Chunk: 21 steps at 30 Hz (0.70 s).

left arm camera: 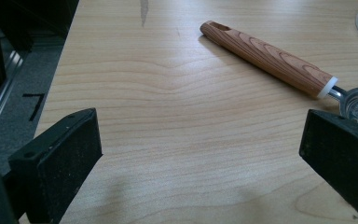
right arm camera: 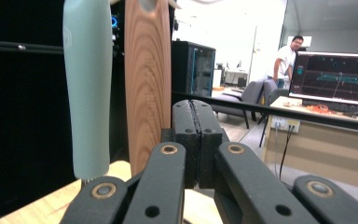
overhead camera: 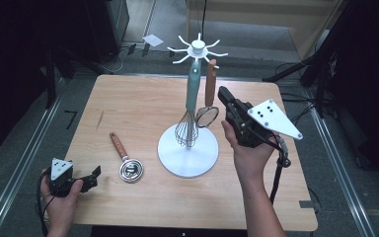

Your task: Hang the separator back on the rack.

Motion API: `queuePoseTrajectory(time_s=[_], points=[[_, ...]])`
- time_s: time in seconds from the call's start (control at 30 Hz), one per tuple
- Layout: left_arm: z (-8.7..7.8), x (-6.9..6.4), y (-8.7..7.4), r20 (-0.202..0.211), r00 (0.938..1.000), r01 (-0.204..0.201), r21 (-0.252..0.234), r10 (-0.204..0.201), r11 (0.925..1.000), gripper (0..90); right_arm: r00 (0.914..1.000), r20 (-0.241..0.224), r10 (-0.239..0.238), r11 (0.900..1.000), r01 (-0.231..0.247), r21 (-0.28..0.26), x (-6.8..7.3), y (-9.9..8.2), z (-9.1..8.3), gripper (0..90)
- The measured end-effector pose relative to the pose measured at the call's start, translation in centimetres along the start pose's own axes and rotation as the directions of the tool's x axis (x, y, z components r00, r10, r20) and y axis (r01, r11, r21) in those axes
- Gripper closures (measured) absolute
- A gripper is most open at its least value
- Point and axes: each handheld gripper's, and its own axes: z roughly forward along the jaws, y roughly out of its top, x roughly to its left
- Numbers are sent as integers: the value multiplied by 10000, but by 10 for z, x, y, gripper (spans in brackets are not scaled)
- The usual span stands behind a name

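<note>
The right gripper (overhead camera: 223, 94) has its 2 jaws pressed flat together with nothing between them, tips just beside the wooden handle of the strainer (overhead camera: 208, 98). That strainer hangs from the white rack (overhead camera: 188, 150) next to the teal whisk (overhead camera: 191, 106). The left gripper (overhead camera: 94, 175) rests at the table (overhead camera: 143, 103) edge, jaws wide apart and empty. A wood-handled scoop (overhead camera: 126, 159) lies near it on the table.

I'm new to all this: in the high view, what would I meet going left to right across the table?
left gripper → wooden-handled scoop → white stand with a teal whisk → right gripper
</note>
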Motion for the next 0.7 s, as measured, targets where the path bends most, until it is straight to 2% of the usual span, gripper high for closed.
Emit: queuePoseTrajectory(time_s=[0.23,0.33,0.47,0.7], points=[[0,0,0,-8,10000,-11,8,11,10000,0,9999,-88,-108,9993,105,-364,2,11,6,900],[0,0,0,-11,10000,-6,7,6,10000,0,9995,-83,-320,9983,316,-497,3,16,9,900],[0,0,0,-21,10000,-30,-3,30,10000,0,9997,-24,-242,9975,240,-667,1,25,13,900],[0,0,0,-13,10000,-44,-10,44,10000,0,9989,-418,-202,9966,168,-803,5,33,14,900]])
